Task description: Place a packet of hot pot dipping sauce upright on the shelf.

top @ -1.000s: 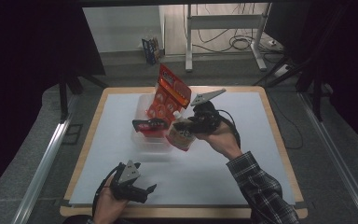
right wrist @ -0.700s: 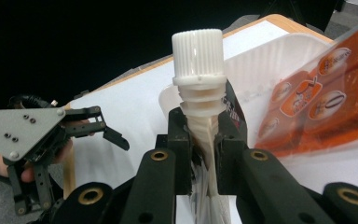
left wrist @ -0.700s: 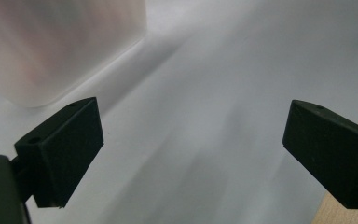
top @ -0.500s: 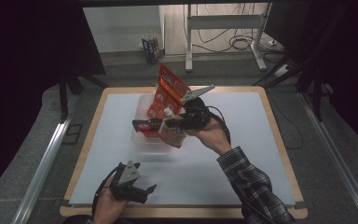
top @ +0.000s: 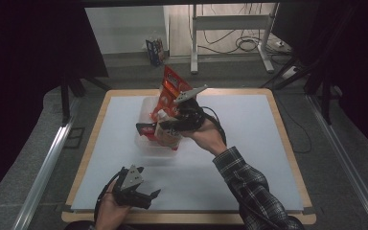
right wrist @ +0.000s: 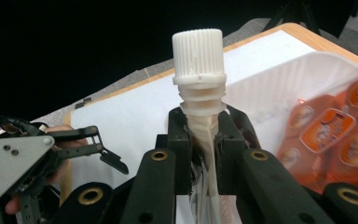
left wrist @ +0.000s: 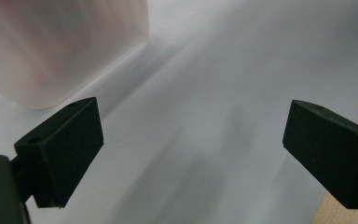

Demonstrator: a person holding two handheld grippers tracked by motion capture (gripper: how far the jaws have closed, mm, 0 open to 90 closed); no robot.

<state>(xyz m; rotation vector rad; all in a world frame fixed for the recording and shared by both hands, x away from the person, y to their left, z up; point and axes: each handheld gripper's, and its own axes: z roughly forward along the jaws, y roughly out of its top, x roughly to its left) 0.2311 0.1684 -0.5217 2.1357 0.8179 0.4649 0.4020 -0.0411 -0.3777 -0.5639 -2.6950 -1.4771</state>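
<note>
The spouted pouch [right wrist: 200, 116] hangs pinched just under its white ribbed cap [right wrist: 198, 53] in the right gripper [right wrist: 200, 140], fingers clenched on the neck, above the clear plastic tub [top: 146, 141] mid-table. An orange snack bag [top: 170, 91] stands in that tub. Near the table [top: 249, 124] front edge, the left gripper [left wrist: 191, 140] rests, fingers spread wide apart, nothing between them.

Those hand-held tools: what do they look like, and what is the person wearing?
Both are black. The right tool and left tool each carry a grey three-cornered plate with screw holes and trail a black cable. The jaws are blocky, on arms with brass-ringed pivots. The right forearm wears a dark plaid sleeve.
</note>
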